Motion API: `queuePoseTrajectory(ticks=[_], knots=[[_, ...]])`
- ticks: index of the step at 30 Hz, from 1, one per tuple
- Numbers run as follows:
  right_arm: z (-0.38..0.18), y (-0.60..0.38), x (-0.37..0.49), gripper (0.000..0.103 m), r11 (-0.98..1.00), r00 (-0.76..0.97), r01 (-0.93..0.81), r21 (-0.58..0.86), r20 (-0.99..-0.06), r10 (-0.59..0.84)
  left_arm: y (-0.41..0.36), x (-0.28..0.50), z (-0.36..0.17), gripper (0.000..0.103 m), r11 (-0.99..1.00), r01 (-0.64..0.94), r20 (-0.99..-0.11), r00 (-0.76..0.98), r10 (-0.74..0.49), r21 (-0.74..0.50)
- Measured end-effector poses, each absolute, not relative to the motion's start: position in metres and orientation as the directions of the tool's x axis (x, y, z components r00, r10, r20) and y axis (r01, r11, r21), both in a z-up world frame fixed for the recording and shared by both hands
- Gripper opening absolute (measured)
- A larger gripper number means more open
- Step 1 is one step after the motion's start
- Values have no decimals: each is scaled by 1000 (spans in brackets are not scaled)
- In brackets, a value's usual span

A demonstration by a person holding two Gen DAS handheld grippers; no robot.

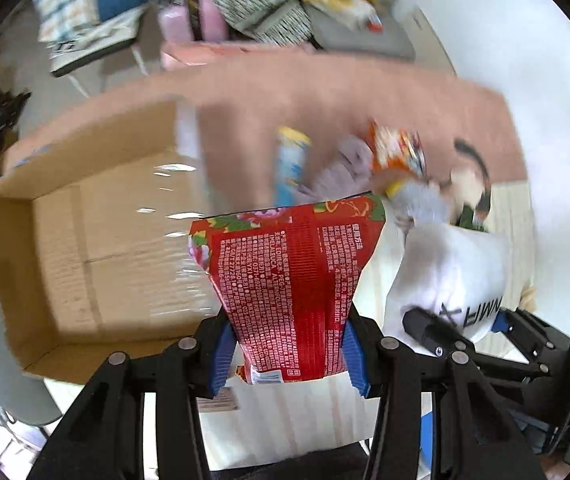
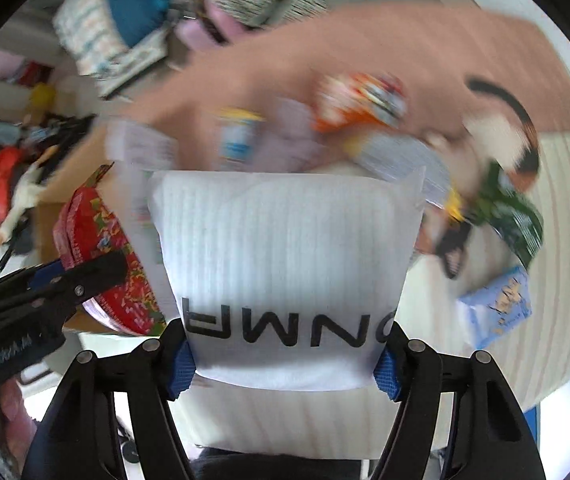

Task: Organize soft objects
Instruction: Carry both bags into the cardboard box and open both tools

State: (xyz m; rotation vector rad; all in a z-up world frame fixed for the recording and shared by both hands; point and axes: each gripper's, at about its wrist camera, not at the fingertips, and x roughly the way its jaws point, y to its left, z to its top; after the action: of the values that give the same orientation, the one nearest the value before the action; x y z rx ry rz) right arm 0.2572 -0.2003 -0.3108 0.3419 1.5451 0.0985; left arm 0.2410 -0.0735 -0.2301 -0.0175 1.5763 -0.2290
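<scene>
The red packet (image 1: 289, 292) sits between the blue pads of the left gripper (image 1: 289, 354), which is closed on its lower part, and the packet stands up and away from the camera, held above the near right corner of the open cardboard box (image 1: 85, 236). The white sock (image 2: 285, 276), with black letters on it, is pinched in the same way by the right gripper (image 2: 287, 364), whose fingers press on its two side edges; it hangs just to the right of the red packet, and the two grippers are close beside each other. Farther away, on the pink cloth (image 1: 325, 96), lies a loose pile of other things: an orange snack bag (image 1: 397, 150), a grey cloth (image 1: 341, 176), a blue and yellow tube (image 1: 291, 164), and to the right a green packet (image 2: 513, 220) and a light blue packet (image 2: 501, 308). Both views are blurred, so small details of the pile cannot be told. I think the danger now is that the two grippers bump, since they are so near. The packet is held only at its lower end and could slip or tip, falling outside the box wall. The sock is soft, so it may sag and catch on the box edge.
</scene>
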Motion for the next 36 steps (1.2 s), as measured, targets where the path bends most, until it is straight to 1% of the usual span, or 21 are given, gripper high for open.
queuePoseTrajectory(ticks=[1, 4, 7, 10, 12, 15, 19, 21, 29, 36], knots=[[-301, -188, 260, 72, 947, 45, 133, 292, -956, 289, -53, 243, -217, 43, 981, 115, -988, -2, -156, -155], [-275, -149, 272, 72, 944, 73, 70, 323, -945, 318, -18, 275, -210, 43, 988, 73, -990, 29, -136, -133], [-245, -107, 288, 72, 945, 73, 27, 327, -943, 324, 27, 297, -218, 43, 992, 26, -992, 31, -124, -123], [-245, -71, 305, 72, 948, 43, 3, 318, -947, 318, 67, 313, -237, 43, 993, -6, -993, -7, -118, -118], [-261, -38, 323, 72, 956, 23, -11, 293, -956, 293, 85, 322, -246, 43, 993, -19, -993, -33, -116, -115], [-284, -7, 342, 72, 965, -14, -17, 261, -965, 261, 107, 341, -276, 43, 993, -31, -989, -91, -120, -117], [-321, 12, 358, 72, 977, -57, -34, 208, -977, 206, 127, 365, -321, 43, 990, -41, -973, -183, -139, -134], [-339, 25, 366, 72, 982, -80, -52, 180, -981, 175, 131, 373, -333, 43, 990, -31, -968, -207, -140, -137], [-402, 32, 390, 72, 994, -132, -85, 74, -989, 63, 130, 391, -392, 43, 986, 2, -938, -310, -157, -166], [-427, 29, 400, 73, 995, -165, -53, 79, -984, 69, 129, 393, -414, 44, 979, -9, -918, -346, -192, -202]])
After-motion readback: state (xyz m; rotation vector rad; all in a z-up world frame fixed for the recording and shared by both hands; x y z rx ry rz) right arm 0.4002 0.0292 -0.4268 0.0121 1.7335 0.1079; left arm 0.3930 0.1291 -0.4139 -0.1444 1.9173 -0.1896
